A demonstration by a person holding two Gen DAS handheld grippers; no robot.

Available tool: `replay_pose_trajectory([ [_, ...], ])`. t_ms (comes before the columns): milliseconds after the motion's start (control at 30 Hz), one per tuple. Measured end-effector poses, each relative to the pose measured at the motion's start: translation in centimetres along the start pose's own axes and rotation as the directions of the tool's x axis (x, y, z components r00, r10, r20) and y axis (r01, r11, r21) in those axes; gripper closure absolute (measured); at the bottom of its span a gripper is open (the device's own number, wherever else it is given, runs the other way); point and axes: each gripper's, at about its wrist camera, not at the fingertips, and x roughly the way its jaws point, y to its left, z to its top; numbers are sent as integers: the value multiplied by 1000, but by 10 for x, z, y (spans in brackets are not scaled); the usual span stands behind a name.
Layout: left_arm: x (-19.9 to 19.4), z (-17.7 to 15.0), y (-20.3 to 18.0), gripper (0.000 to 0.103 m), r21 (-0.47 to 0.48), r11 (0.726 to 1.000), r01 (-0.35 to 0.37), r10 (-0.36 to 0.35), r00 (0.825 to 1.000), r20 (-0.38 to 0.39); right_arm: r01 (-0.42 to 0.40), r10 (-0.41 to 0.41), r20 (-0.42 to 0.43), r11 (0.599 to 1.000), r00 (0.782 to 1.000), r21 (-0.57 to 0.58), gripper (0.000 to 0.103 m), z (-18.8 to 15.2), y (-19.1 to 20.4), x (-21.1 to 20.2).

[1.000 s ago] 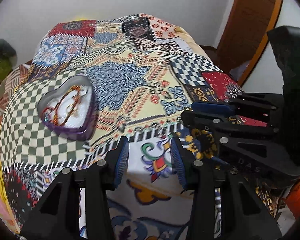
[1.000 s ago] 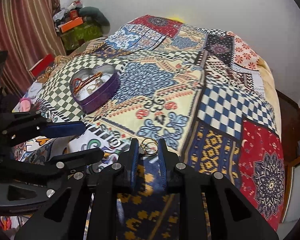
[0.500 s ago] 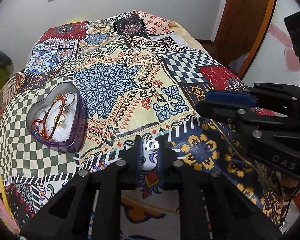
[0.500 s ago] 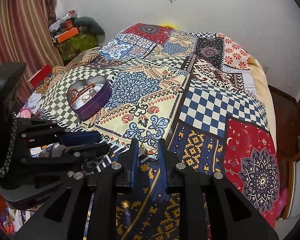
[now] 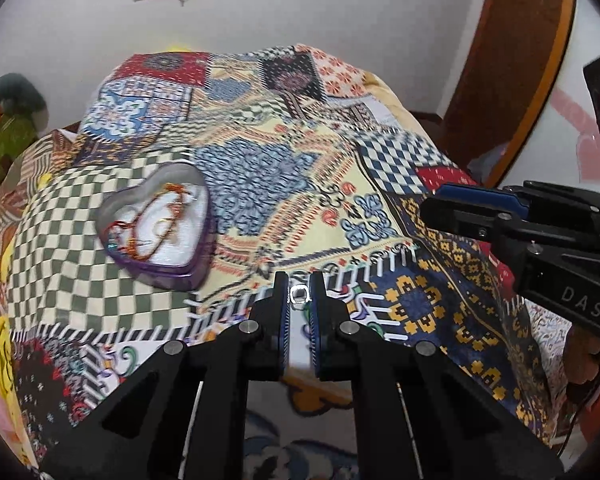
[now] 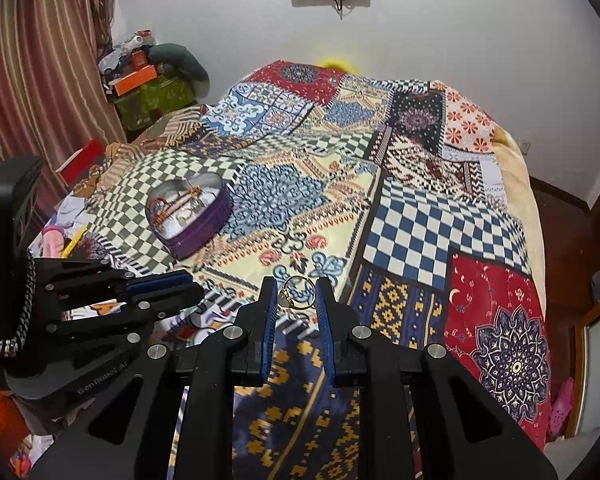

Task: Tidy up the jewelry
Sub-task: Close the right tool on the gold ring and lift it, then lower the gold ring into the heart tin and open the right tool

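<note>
Rings sit in both your tongs: the left tongs [image 5: 299,294] are clenched on a small silver ring [image 5: 300,293], the right tongs [image 6: 296,294] pinch a gold ring [image 6: 297,293] across its band. Your target, the purple heart tin [image 5: 158,226], lies ahead and to the left of both, on the bed [image 6: 440,224], open side up with bracelets inside. Your left tongs are nearer it. Only quilt lies between; I judge the path free.
</note>
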Motion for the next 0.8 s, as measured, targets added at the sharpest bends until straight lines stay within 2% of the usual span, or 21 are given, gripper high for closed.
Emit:
replay_pose_trajectory([
  [233, -36, 8, 22, 95, -49, 999, -19, 23, 996, 88, 2, -1, 45, 1000, 999, -19, 86, 15, 17, -12],
  [500, -71, 19, 44, 95, -83, 996, -42, 56, 983, 175, -29, 32, 96, 999, 995, -33, 86, 35, 39, -19],
  [800, -80, 25, 72, 95, -124, 991, -59, 85, 973, 217, -74, 82, 144, 995, 986, -65, 86, 56, 62, -18],
])
